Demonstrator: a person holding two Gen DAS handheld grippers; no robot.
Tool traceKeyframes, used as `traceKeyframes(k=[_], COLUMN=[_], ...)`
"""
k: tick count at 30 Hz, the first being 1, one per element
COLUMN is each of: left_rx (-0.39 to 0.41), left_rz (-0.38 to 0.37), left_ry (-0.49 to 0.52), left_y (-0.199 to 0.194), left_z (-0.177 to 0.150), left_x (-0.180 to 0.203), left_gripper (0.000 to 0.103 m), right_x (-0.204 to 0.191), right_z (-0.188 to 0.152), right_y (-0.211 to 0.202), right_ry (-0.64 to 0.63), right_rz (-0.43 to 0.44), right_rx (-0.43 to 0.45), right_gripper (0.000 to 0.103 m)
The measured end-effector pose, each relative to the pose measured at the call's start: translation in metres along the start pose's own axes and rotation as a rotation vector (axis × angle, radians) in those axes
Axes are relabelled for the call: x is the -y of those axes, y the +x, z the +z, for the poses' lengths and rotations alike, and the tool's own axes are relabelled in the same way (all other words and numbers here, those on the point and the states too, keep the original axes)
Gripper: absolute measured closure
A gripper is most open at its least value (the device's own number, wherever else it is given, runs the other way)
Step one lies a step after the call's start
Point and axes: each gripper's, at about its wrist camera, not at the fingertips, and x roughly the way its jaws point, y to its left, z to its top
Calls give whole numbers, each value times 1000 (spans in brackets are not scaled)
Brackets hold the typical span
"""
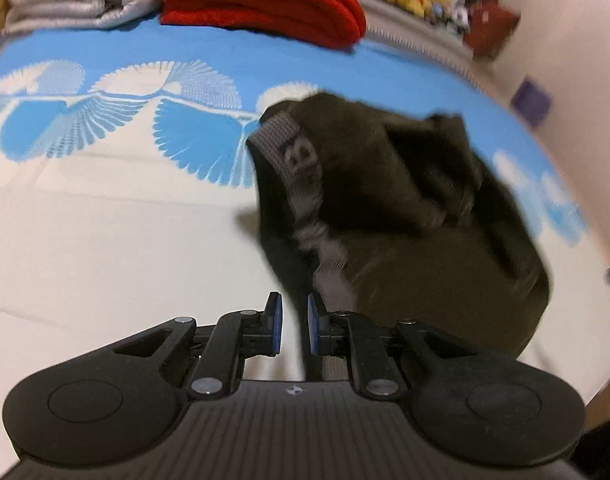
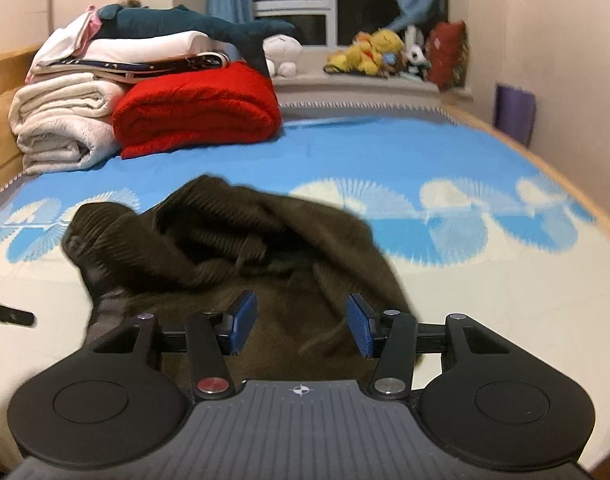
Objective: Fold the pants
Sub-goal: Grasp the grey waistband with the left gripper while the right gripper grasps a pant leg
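Dark olive corduroy pants with a grey elastic waistband lie bunched on the bed. My left gripper is nearly shut, its blue pads a narrow gap apart, pinching the pants' edge by the waistband; the cloth looks lifted and blurred. In the right wrist view the pants lie crumpled ahead of my right gripper, which is open and empty, hovering over the near part of the cloth.
The bed sheet is blue and cream with fan patterns. A folded red blanket and stacked white bedding sit at the far end. Plush toys line the windowsill. A wooden bed rail runs along the right.
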Motion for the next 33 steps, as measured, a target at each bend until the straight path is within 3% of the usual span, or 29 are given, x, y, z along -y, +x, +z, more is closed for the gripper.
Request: traceKeyframes(k=[4, 7, 9, 11, 15, 17, 20, 21, 23, 25, 26, 27, 29, 31, 33], left_rx=[-26, -63, -82, -97, -138, -167, -228, -239, -230, -230, -225, -217, -203, -172, -122], left_rz=[-24, -53, -55, -61, -70, -48, -6, 2, 19, 54, 86, 117, 108, 99, 78], left_ry=[-54, -71, -80, -105, -182, -208, -228, -225, -175, -107, -68, -28, -14, 4, 8], left_y=[19, 34, 47, 60, 92, 108, 132, 137, 141, 143, 143, 142, 134, 120, 99], left_z=[5, 8, 14, 21, 33, 35, 35, 34, 34, 32, 30, 28, 29, 31, 33], left_x=[3, 5, 7, 5, 3, 4, 7, 10, 21, 33, 38, 42, 44, 46, 46], left_gripper=[89, 84, 76, 58, 46, 35, 32, 31, 25, 29, 42, 47, 76, 87, 91], right_x=[23, 42, 46, 41, 25, 20, 21, 23, 24, 26, 29, 32, 46, 63, 80], right_z=[21, 23, 22, 19, 9, 8, 11, 14, 16, 20, 23, 29, 44, 55, 63], right_y=[54, 99, 125, 147, 184, 197, 209, 211, 214, 212, 209, 203, 188, 170, 149], right_ry=[-87, -61, -84, -162, -357, -410, -390, -371, -358, -349, -324, -293, -197, -96, 3], right_rz=[-45, -88, -96, -94, -86, -90, -95, -89, -71, -64, -60, -62, -68, -94, -145], right_rx=[-36, -108, -155, -164, -189, -205, -212, -215, -215, -217, -211, -198, -151, -94, -40], right_gripper=[50, 49, 46, 37, 36, 37, 38, 42, 60, 95, 95, 95, 96, 96, 96])
